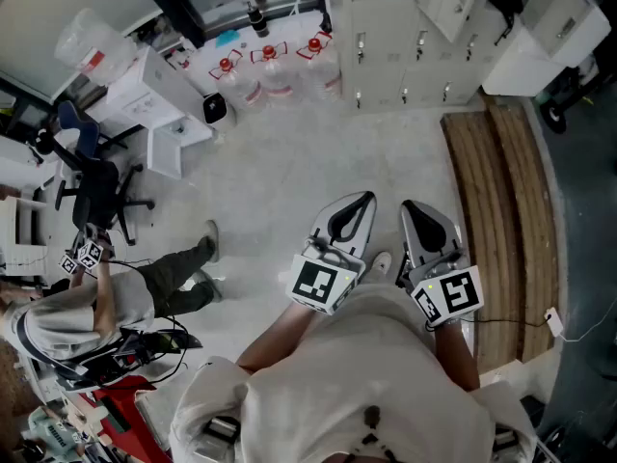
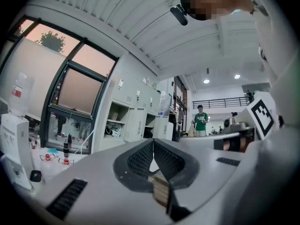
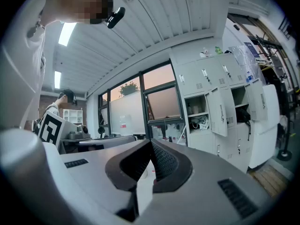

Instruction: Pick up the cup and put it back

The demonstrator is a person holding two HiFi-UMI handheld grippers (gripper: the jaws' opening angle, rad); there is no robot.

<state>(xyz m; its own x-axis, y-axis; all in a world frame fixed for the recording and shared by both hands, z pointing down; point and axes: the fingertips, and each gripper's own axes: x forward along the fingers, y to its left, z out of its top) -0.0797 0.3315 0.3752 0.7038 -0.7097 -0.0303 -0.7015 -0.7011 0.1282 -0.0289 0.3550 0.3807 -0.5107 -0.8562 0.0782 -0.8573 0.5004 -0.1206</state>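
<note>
Left gripper (image 1: 361, 203), right gripper (image 1: 415, 208): closed, empty

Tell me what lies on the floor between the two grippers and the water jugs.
Head view: only bare floor between left gripper, right gripper and water jugs.

head view: above the person, steeply down, floor (image 1: 280, 162) far, left gripper (image 1: 364, 201) and right gripper (image 1: 409, 206) near | gripper views: each along own jaws, tilted up | shared: lockers (image 1: 424, 17) in all 3 views, window (image 2: 70, 97) in the 2 gripper views
</note>
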